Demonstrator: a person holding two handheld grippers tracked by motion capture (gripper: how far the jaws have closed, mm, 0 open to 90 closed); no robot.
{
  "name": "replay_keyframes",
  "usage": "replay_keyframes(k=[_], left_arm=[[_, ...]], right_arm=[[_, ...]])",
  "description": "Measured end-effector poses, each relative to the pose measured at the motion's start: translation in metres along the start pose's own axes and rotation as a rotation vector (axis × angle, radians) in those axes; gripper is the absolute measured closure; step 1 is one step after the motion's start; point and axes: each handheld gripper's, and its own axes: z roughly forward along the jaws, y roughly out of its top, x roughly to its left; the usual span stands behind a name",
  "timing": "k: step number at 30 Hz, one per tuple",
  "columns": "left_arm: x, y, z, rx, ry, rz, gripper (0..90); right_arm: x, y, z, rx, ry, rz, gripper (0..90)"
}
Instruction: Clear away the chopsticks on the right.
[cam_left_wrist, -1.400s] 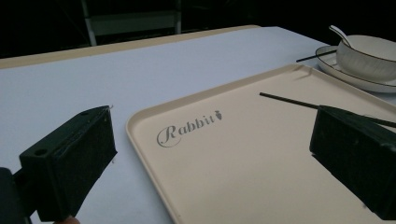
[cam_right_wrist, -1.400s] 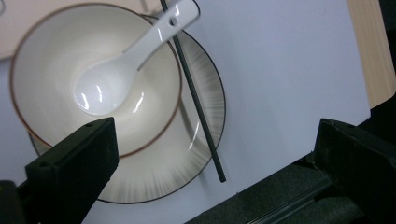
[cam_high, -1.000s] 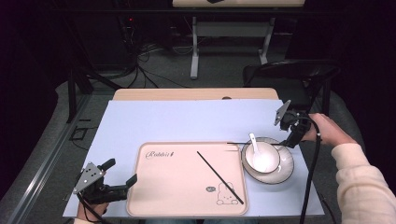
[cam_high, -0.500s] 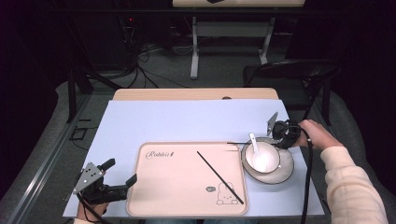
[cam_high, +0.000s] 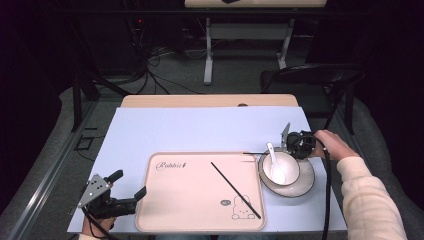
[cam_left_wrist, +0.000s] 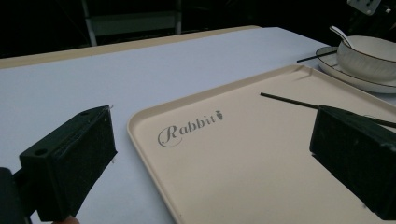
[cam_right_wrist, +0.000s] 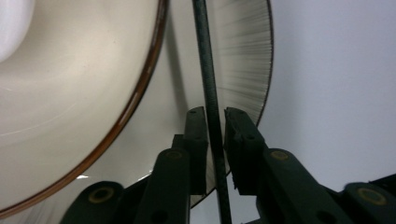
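My right gripper (cam_high: 288, 148) is low at the far rim of the plate (cam_high: 306, 186). Its jaws have just been closing, and in the right gripper view (cam_right_wrist: 215, 119) they are shut on a thin black chopstick (cam_right_wrist: 205, 56) that lies across the plate rim (cam_right_wrist: 245, 70) beside the white bowl (cam_right_wrist: 70, 93). That chopstick (cam_high: 260, 152) points left over the tray's corner. The bowl (cam_high: 287, 175) holds a white spoon (cam_high: 275, 162). A second chopstick (cam_high: 235, 190) lies slantwise on the beige tray (cam_high: 190, 205). My left gripper (cam_high: 130, 183) stands open at the tray's near left corner (cam_left_wrist: 212, 161), nothing between its jaws.
The tray bears the word "Rabbit" and a small rabbit drawing (cam_high: 240, 209). A pale blue mat (cam_high: 200, 125) covers the table. A black chair (cam_high: 310, 80) and a table frame stand beyond the far edge. Cables trail from both grippers.
My right gripper has come down and to the left, onto the plate's far rim, and its jaws have shut on the chopstick. The left gripper has stayed put.
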Motion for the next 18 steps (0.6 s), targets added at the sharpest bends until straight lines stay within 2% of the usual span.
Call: replay_keyframes(k=[2, 3, 4, 8, 9, 13, 14, 18], left_arm=[[0.0, 0.0, 0.0, 0.001, 0.0, 0.001, 0.0], [0.0, 0.0, 0.0, 0.002, -0.001, 0.002, 0.0], [0.0, 0.0, 0.0, 0.001, -0.002, 0.002, 0.0], [0.001, 0.0, 0.001, 0.0, -0.002, -0.007, 0.0], [0.001, 0.0, 0.001, 0.002, -0.004, -0.005, 0.0], [0.001, 0.0, 0.0, -0.001, -0.004, -0.002, 0.0], [0.001, 0.0, 0.0, 0.0, -0.005, -0.004, 0.0], [0.0, 0.0, 0.001, -0.001, 0.001, -0.005, 0.0]], right_arm=[[0.001, 0.0, 0.003, 0.007, -0.001, 0.006, 81.7], [0.002, 0.0, 0.004, 0.011, 0.004, 0.026, 82.4], [0.001, -0.001, 0.004, 0.004, 0.016, 0.034, 83.6], [-0.002, -0.005, 0.001, -0.022, 0.001, 0.093, 84.7], [-0.002, -0.006, -0.001, -0.026, -0.006, 0.12, 84.7], [-0.003, -0.01, -0.016, -0.051, -0.04, 0.182, 84.8], [-0.002, -0.01, -0.021, -0.04, -0.046, 0.201, 84.8], [-0.001, -0.008, -0.039, -0.055, -0.07, 0.253, 84.8]])
